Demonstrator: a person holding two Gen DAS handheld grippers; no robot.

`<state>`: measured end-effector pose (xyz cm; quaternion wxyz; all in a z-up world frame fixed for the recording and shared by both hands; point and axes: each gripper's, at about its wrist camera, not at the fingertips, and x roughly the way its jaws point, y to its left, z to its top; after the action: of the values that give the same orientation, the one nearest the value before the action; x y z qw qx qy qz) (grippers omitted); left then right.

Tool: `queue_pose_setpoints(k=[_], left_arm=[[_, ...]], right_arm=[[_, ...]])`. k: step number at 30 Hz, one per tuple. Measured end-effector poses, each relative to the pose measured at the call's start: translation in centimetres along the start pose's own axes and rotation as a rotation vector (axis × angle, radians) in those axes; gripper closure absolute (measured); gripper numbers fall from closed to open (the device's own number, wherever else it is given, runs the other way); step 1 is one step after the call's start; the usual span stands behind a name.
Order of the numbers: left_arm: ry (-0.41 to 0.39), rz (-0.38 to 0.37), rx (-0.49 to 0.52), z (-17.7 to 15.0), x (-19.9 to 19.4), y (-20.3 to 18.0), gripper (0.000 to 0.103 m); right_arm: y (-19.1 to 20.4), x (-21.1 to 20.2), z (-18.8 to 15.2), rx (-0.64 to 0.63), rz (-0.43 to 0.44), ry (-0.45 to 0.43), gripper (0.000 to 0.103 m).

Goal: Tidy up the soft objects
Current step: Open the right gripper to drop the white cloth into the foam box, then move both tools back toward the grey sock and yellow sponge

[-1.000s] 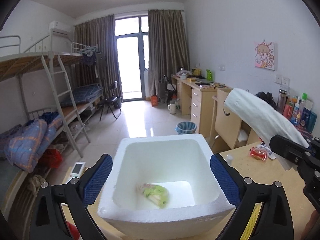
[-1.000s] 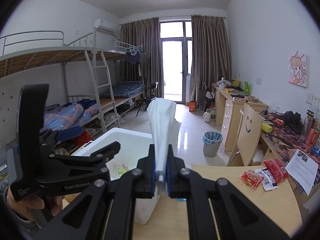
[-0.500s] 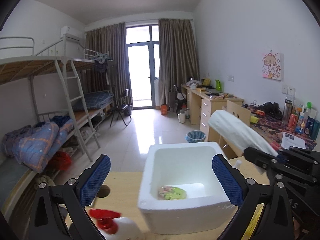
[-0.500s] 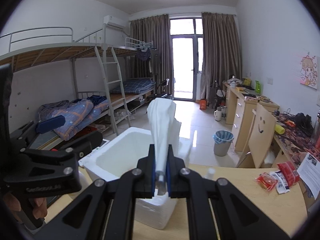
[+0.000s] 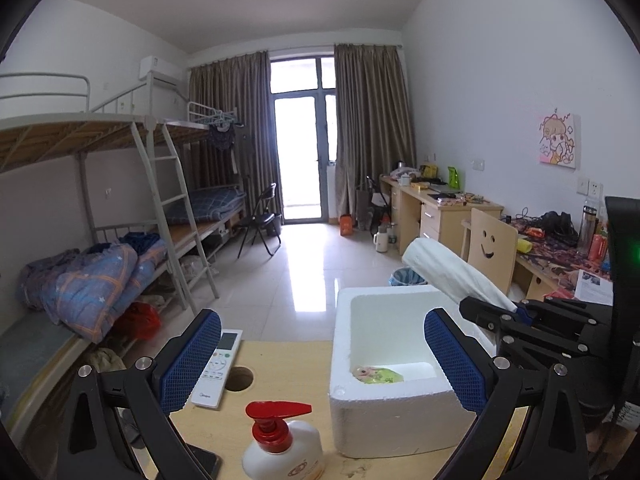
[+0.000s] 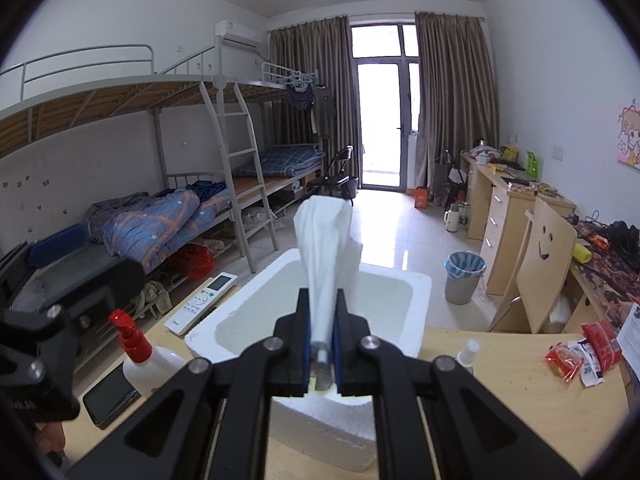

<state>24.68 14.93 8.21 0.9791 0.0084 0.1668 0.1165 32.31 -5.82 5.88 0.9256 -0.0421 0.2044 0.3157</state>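
Clamping a white tissue pack between its pads, the right gripper holds it above the near edge of the white foam box; the pack sticks out past the fingertips. The left gripper hangs released, jaws spread wide, holding nothing. Below it on the wooden table stands a red-capped pump bottle. Inside the box lies a small green packet. Farther left rests a white remote.
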Motion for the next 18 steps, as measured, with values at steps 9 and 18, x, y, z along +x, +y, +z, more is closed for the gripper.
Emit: queue_pose_setpoints(k=[9,18], left_arm=[[0.004,0.016,-0.001,-0.2,0.2,0.3,0.001],[0.001,0.013,-0.008,0.0,-0.4,0.4,0.001]], right_arm=[[-0.4,0.9,0.1,-0.003,-0.034,-0.011,0.015],[-0.5,-0.1,0.1,0.000,-0.015,-0.019,0.015]])
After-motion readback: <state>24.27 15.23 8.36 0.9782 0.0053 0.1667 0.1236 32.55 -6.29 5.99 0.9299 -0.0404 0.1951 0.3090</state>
